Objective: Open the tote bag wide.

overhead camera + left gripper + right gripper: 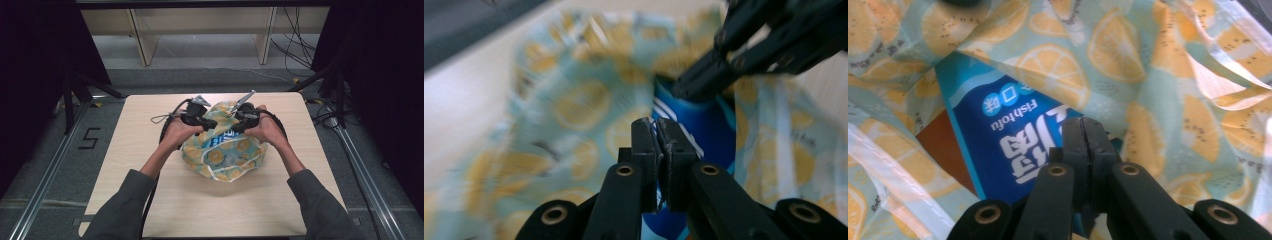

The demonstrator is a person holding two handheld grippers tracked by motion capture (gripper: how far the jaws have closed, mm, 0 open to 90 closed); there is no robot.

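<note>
The lemon-print bag (pixel 227 150) is located at the counter (pixel 150 200) centre, with a blue Fishtofu packet (pixel 998 145) inside. Both left tongs (pixel 656 131) and right tongs (pixel 1083 131) are closed, apparently on the packet edge. The film is judged light, soft, slippery; the seam should be gripped.

Your lemon-print bag (pixel 223 155) lies crumpled at the middle of the table, pale blue with yellow slices, its mouth gaping. Inside sits a blue Fishtofu packet (pixel 1003 145), half covered by the fabric.
</note>
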